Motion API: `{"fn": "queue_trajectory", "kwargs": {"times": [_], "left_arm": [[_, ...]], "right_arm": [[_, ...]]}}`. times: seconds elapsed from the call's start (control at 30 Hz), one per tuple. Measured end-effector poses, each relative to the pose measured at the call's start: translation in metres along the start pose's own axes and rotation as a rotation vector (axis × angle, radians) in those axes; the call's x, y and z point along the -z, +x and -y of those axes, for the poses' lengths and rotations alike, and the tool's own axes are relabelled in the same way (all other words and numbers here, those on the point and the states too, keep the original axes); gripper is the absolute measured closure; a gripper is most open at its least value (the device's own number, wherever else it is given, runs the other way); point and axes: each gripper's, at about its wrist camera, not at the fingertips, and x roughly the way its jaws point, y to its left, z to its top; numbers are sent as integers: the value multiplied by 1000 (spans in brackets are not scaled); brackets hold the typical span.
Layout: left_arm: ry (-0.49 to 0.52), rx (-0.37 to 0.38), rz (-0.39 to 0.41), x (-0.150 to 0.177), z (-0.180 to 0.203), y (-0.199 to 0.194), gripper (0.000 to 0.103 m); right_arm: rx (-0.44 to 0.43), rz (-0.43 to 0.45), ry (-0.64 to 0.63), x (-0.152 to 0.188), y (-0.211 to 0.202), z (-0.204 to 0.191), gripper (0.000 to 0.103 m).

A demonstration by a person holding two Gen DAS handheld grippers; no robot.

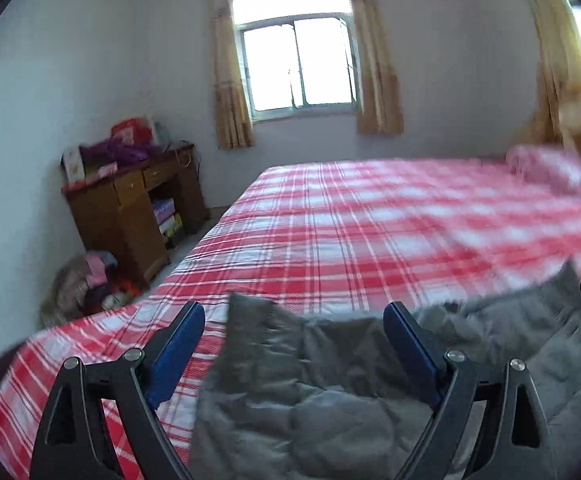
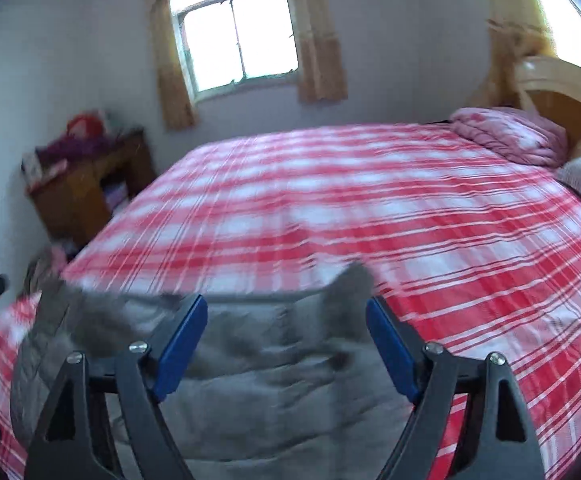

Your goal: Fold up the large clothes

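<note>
— While the frame is smeared with motion, what sits at the far left of the left wrist view?

— A wooden desk (image 1: pixel 130 208) against the wall, heaped with purple and red things, and a pile of clutter (image 1: pixel 86 284) on the floor at its foot. Right of it runs the bed (image 1: pixel 370 220) under a red-and-white plaid sheet, with a curtained window (image 1: pixel 298 64) on the wall behind.

— And the left claw (image 1: pixel 294 336)?

— Released: its blue pads stand wide apart and press on nothing. Below and between them lies the grey padded garment (image 1: pixel 322 408), spread on the near edge of the bed, one corner sticking up just beside the left pad. The garment runs on to the right edge of the frame, where a dark bit of the other tool shows.

— What does the right wrist view give, same order?

— The desk (image 2: pixel 86 184) at the left, then the garment (image 2: pixel 250 360) on the near part of the bed (image 2: pixel 410 220), a grey flap raised near the right pad. The right claw (image 2: pixel 286 328) is also released, pads spread, the cloth beneath them but not pinched. Farthest right, a folded pink quilt (image 2: pixel 510 132) lies by the pale wooden headboard (image 2: pixel 562 92).
</note>
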Motion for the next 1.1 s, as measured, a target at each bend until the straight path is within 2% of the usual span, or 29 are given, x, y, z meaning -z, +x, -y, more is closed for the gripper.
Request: {"fn": "queue_trajectory", "kwargs": {"times": [0.13, 0.23, 0.37, 0.6, 0.87, 1.1], "left_arm": [[37, -52, -82, 10, 18, 44, 12], [11, -75, -178, 23, 16, 78, 12], [-53, -56, -243, 41, 11, 103, 12], [-68, -70, -254, 55, 15, 119, 8], [-122, -67, -318, 62, 6, 137, 3], [-123, -78, -364, 63, 8, 147, 1]], "right_arm": [[10, -25, -112, 18, 28, -34, 18], [50, -48, -135, 32, 52, -29, 18], [68, -105, -82, 44, 78, -7, 19], [64, -129, -73, 51, 91, -4, 19], [65, -151, -71, 53, 105, -7, 19], [56, -180, -76, 53, 116, -8, 19]]}}
